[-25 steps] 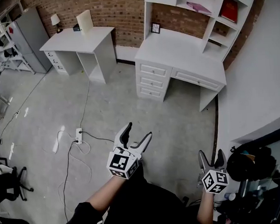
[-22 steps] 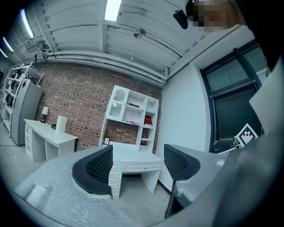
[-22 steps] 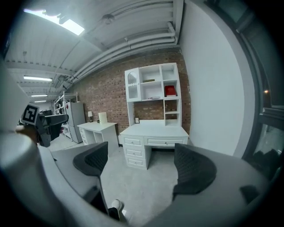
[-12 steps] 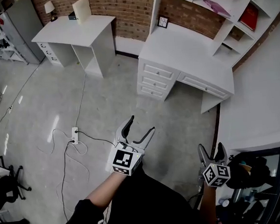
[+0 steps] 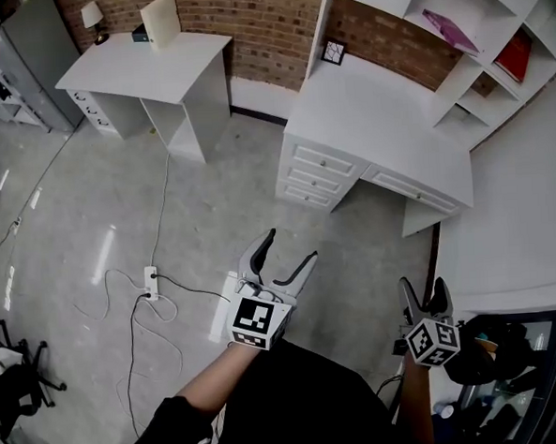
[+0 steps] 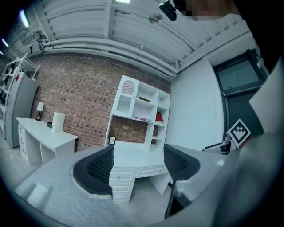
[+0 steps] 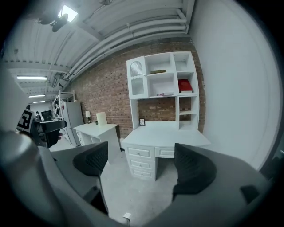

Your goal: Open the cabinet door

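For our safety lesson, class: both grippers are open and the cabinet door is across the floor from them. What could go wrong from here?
1. The white power strip with loose cables lies on the grey floor just left of the person; a step that way could snag it.
2. The white arched-panel cabinet door sits high behind the deep white desk top, so the left gripper or right gripper, reaching over, might knock the small dark-framed picture below it.
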